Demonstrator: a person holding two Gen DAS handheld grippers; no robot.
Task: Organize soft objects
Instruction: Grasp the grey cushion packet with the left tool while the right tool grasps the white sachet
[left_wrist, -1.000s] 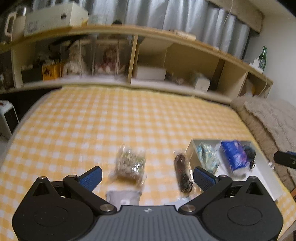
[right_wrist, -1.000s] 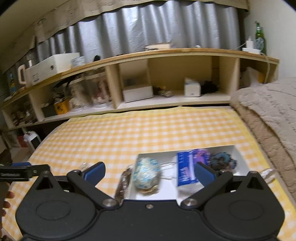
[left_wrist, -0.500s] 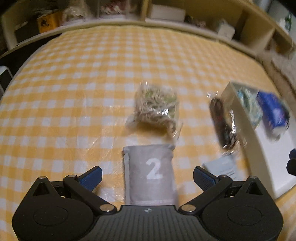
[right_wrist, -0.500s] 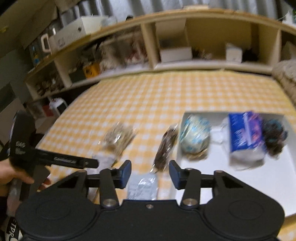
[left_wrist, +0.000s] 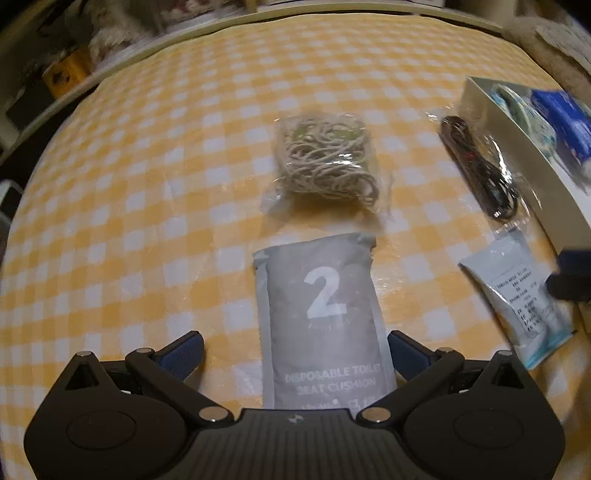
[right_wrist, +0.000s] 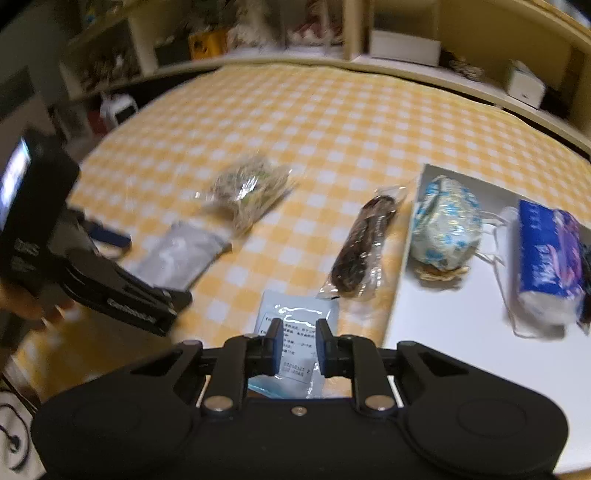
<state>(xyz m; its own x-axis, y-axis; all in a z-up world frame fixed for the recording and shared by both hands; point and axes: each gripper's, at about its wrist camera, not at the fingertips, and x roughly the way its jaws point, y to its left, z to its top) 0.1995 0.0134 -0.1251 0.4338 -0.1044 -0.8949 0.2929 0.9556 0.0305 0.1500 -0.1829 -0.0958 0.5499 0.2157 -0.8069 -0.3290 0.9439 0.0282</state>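
Left gripper (left_wrist: 293, 349) spread wide, straddling the near end of the grey seat-cushion packet (left_wrist: 323, 314) near the front edge of the checked tabletop (left_wrist: 147, 184); not yet clamped. Beyond it, toward mid-table: bagged twine bundle (left_wrist: 327, 162). Further right: dark item in clear wrap (right_wrist: 364, 247), lying just beside the left wall of the white tray (right_wrist: 443, 332). In front of that, pale blue sachet (right_wrist: 295, 321) at the front edge, with the right gripper (right_wrist: 298, 349) narrowed to a slim gap over its near end, holding nothing visibly. Inside the tray: patterned pouch (right_wrist: 447, 221), blue tissue pack (right_wrist: 546, 254).

Risks: thin flat packets sliding out of a shallow pinch; slick film slipping; both grippers crowding close together at the front edge.
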